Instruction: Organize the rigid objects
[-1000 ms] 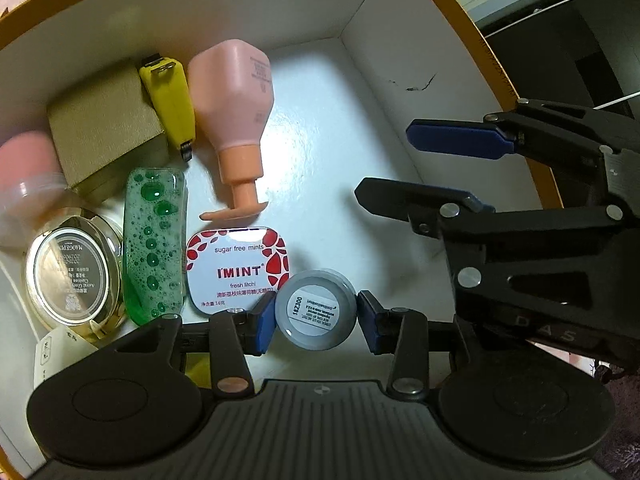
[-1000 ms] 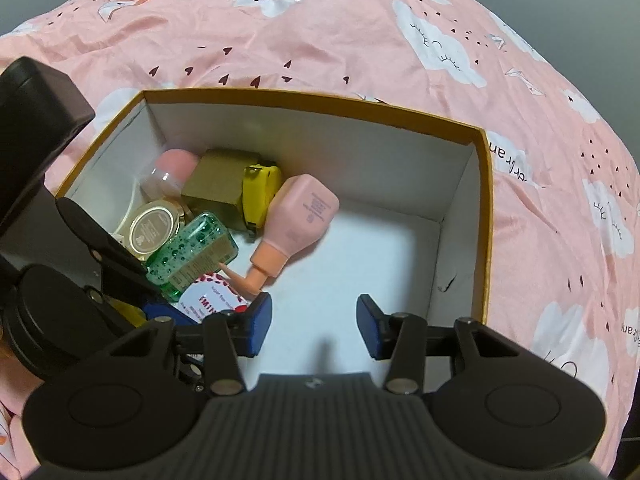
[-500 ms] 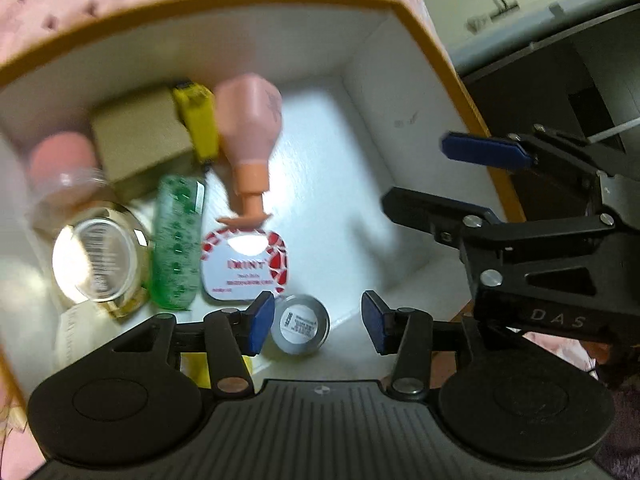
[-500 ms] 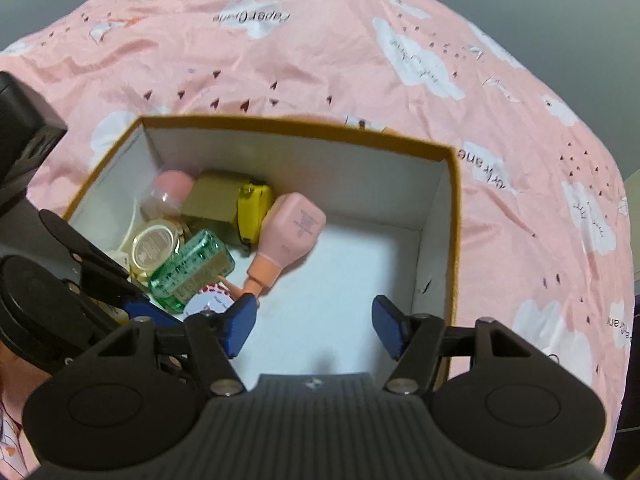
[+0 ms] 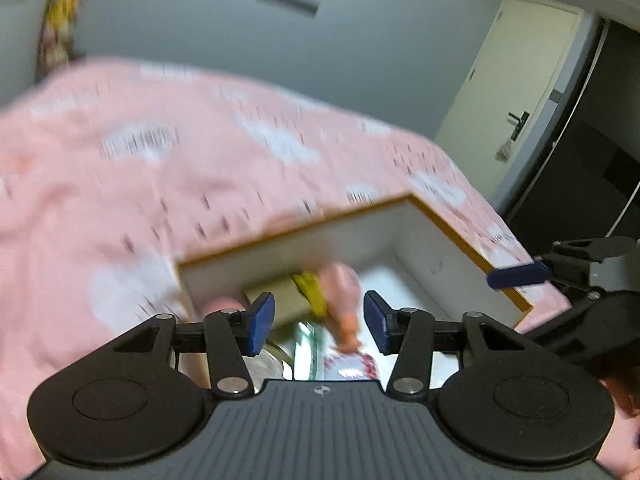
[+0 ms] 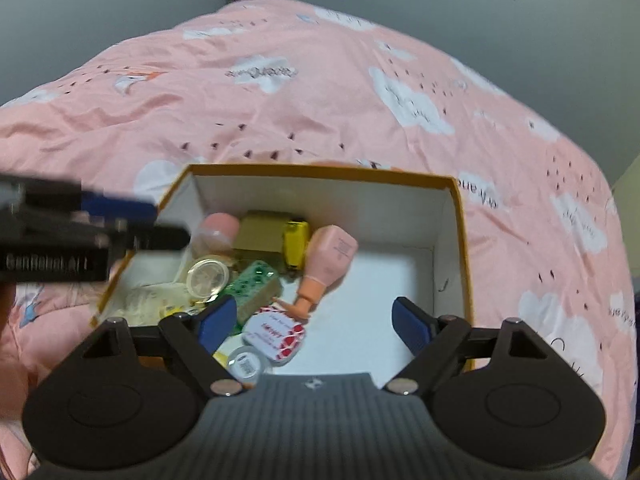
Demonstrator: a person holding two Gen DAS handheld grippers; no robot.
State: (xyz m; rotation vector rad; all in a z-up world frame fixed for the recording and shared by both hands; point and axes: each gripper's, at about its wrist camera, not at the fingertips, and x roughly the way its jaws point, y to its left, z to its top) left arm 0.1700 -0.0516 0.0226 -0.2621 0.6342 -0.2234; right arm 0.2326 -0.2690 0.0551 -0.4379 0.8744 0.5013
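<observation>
On the pink cloud-print bedspread [image 6: 320,92] sits your open cardboard box [image 6: 462,240], white inside with an orange-brown rim, and everything you have sorted lies crowded toward its left side. Along the far wall you have a pink-capped jar [image 6: 218,228], a tan block [image 6: 262,232] and a yellow item [image 6: 296,240], touching one another in a row. A pink bottle [image 6: 332,252] lies on its side just right of the yellow item, its peach nozzle pointing toward the near edge. Nearer you are a round gold tin [image 6: 208,278], a green bubbled bar [image 6: 254,286] just beside it, then a red-and-white mint tin [image 6: 276,332] close to the nozzle, and a small grey-lidded pot [image 6: 246,364] at the near edge, partly hidden by your tool. Pale crumpled packaging [image 6: 148,304] fills the near left corner. The right half of the box floor is bare white.

Your right gripper [image 6: 316,320] hangs above the near edge of the box with its blue pads spread wide and nothing between them. Your left gripper [image 5: 318,322] is likewise spread wide and holds nothing; its own view is smeared by motion blur, looking across the box's near edge toward the far wall, the bedspread and a cream door [image 5: 516,80] beyond. From the right wrist view, the left gripper shows as a blurred black shape over the box's left rim.
</observation>
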